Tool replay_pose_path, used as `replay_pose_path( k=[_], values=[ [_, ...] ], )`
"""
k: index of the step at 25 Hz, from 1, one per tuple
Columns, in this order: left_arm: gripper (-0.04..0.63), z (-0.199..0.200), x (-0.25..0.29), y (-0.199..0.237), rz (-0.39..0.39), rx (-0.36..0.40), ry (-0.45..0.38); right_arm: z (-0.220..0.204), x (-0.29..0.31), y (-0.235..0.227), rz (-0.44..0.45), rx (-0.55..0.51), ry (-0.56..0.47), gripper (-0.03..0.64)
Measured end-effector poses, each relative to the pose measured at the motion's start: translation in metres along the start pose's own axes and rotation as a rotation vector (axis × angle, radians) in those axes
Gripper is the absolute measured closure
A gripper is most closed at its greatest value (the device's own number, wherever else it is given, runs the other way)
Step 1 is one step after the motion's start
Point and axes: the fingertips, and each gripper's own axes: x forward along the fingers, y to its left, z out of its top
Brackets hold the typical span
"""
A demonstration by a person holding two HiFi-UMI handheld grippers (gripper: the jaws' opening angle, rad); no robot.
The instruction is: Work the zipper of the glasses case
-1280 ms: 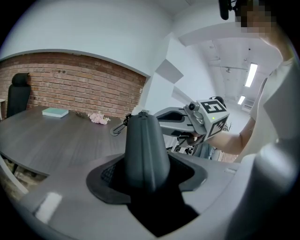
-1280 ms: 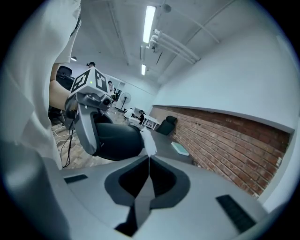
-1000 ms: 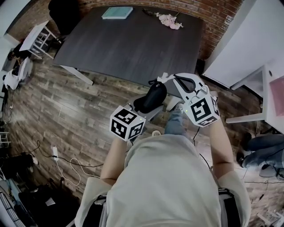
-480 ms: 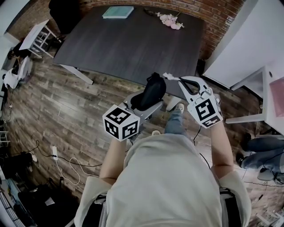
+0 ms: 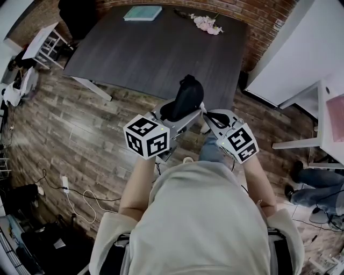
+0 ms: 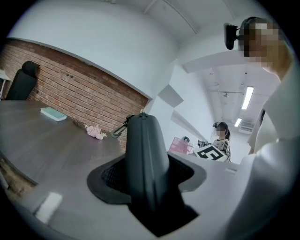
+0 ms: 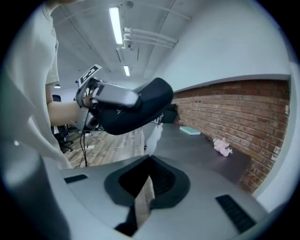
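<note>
A black glasses case (image 5: 184, 98) is held in the air over the wooden floor, its long side pointing away from me. My left gripper (image 5: 179, 116) is shut on its near end. In the left gripper view the case (image 6: 146, 154) stands upright between the pads, and a small loop at its zipper (image 6: 120, 128) sticks out near the top. My right gripper (image 5: 205, 112) sits just right of the case with its jaws shut and nothing between them. From the right gripper (image 7: 149, 162) view the case (image 7: 140, 108) hangs above and apart from the jaws.
A dark table (image 5: 150, 53) lies ahead, with a teal book (image 5: 142, 13) and pink flowers (image 5: 206, 23) at its far edge. A white desk (image 5: 325, 102) stands at the right, where a person's legs (image 5: 317, 185) show. Cables (image 5: 80, 196) trail on the floor at the left.
The left gripper lifted the case forward and up. The right gripper drew back from the case's far end and moved left, down beside the case.
</note>
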Motion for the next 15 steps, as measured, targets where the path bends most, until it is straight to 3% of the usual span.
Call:
replay_pose_path(
  k=[5, 15],
  values=[
    [0.339, 0.009, 0.008, 0.004, -0.024, -0.046, -0.033, -0.009, 0.01, 0.029, 0.102, 0.091, 0.007, 0.611],
    [0.337, 0.032, 0.022, 0.013, -0.014, -0.044, -0.089, -0.003, 0.026, 0.085, 0.349, 0.172, -0.014, 0.612]
  ],
)
